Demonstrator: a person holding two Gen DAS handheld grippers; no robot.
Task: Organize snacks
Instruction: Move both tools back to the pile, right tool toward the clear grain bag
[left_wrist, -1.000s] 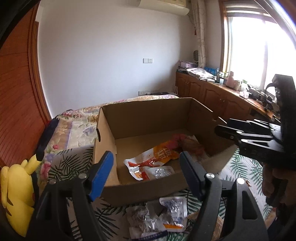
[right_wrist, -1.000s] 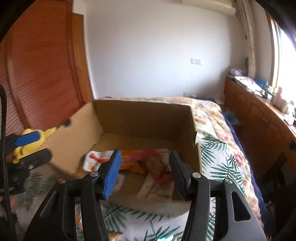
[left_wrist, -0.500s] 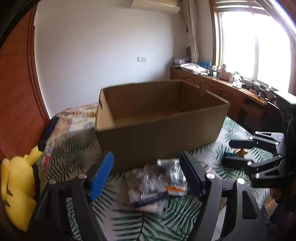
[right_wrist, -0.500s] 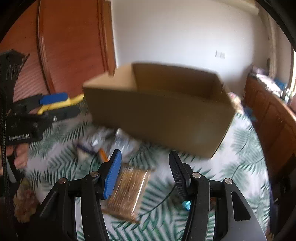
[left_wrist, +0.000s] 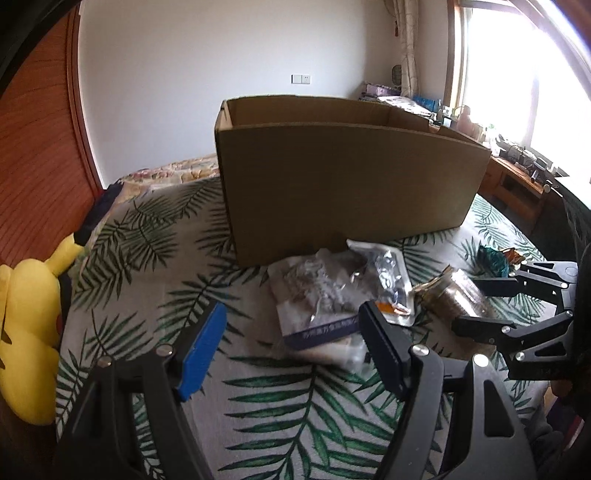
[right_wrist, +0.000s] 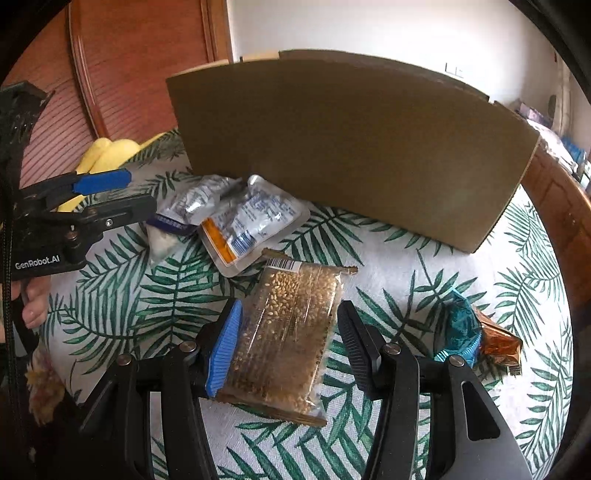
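Observation:
A large open cardboard box (left_wrist: 347, 184) (right_wrist: 351, 147) stands on the palm-leaf cloth. In front of it lie loose snacks: a silver-white pouch with a purple band (left_wrist: 314, 306) (right_wrist: 173, 221), a silver packet with an orange end (left_wrist: 388, 280) (right_wrist: 251, 221) and a clear pack of seed bars (left_wrist: 454, 295) (right_wrist: 291, 332). My left gripper (left_wrist: 291, 350) (right_wrist: 122, 195) hovers open and empty, just short of the purple-banded pouch. My right gripper (right_wrist: 290, 345) (left_wrist: 480, 306) is open and low over the seed-bar pack, which lies between its fingers; the right finger stands clear of it.
A teal wrapper (right_wrist: 458, 328) (left_wrist: 491, 258) and an orange-brown wrapper (right_wrist: 498, 343) lie to the right of the seed bars. A yellow plush toy (left_wrist: 26, 332) (right_wrist: 107, 155) sits at the left edge of the bed. Wooden cabinets (left_wrist: 517, 181) run along the window side.
Both grippers have come down from over the box to the cloth in front of it. The box's inside has gone out of sight, and the seed-bar pack now lies between the right fingers.

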